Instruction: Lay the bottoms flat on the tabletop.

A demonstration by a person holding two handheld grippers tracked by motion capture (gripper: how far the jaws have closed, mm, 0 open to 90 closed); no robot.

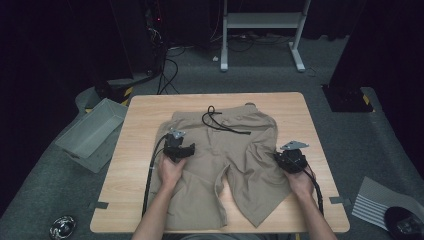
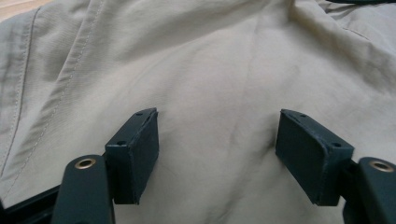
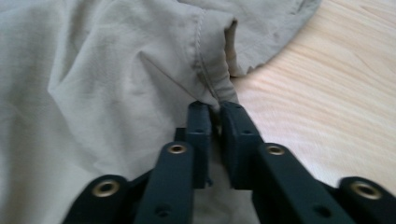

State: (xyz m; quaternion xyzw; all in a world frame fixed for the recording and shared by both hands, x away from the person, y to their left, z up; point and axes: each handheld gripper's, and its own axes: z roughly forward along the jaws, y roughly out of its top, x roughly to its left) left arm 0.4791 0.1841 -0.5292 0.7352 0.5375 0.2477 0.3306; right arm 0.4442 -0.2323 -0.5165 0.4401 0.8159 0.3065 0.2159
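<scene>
Tan shorts (image 1: 225, 160) with a black drawstring (image 1: 220, 122) lie spread on the wooden table (image 1: 140, 125), waistband at the far side. My left gripper (image 1: 178, 148) rests on the left half of the shorts; its jaws stand wide apart over flat fabric (image 2: 215, 84) with nothing pinched between them. My right gripper (image 1: 287, 159) sits at the right outer edge of the shorts. In the right gripper view my right gripper (image 3: 215, 112) has its jaws pressed together on the side seam (image 3: 210, 79) of the shorts, with bare table (image 3: 327, 93) beside it.
A grey bin (image 1: 92, 132) stands on the floor left of the table. A white frame (image 1: 262, 30) and cables lie beyond the far edge. Striped paper (image 1: 380, 202) and a dark round object (image 1: 405, 220) sit at the lower right floor.
</scene>
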